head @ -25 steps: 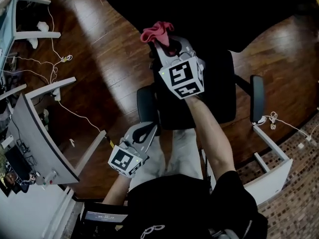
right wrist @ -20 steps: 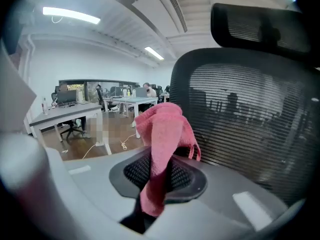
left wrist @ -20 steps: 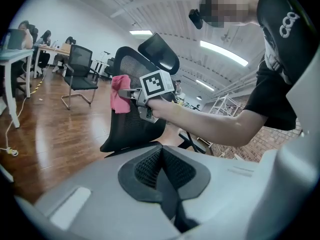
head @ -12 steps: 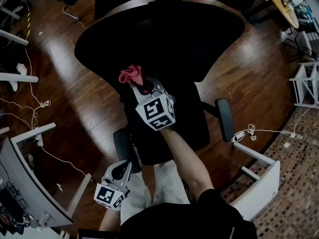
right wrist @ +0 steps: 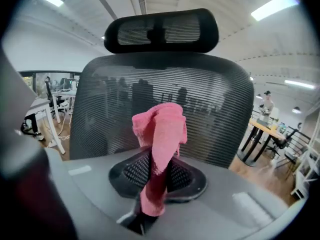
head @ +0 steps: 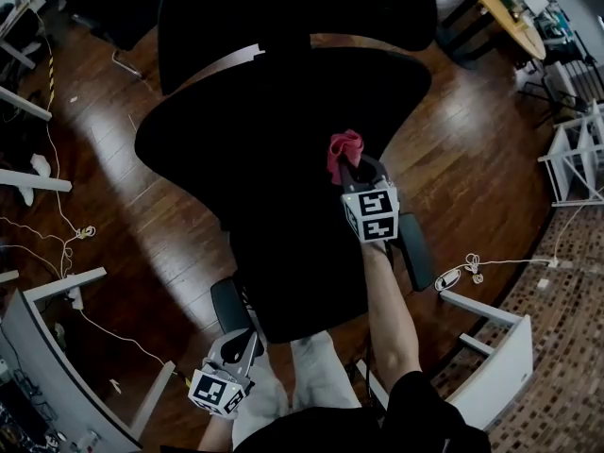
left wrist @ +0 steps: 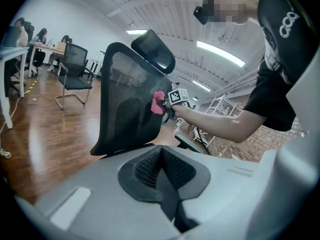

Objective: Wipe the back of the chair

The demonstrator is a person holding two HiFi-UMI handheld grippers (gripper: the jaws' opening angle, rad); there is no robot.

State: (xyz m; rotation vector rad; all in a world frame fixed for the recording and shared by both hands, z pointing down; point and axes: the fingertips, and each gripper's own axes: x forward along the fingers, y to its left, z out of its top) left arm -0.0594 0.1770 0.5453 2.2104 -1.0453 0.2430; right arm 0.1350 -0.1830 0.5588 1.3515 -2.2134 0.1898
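The right gripper (head: 357, 176), clamped on the pink cloth (head: 344, 151), has moved from the 9 o'clock side of the chair back (head: 274, 140) toward its 3 o'clock edge, so a wiping pass looks under way. The back is dark upright mesh, with the headrest (right wrist: 161, 30) at 12 o'clock. The left gripper (head: 238, 345) hangs at 7 o'clock, jaws together, holding nothing.

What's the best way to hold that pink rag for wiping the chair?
Grip the rag by its bunched lower end, coming straight at the mesh backrest, as the right tongs do. They are shut on that end, so the folded top stands past their tips, free to press on the mesh.
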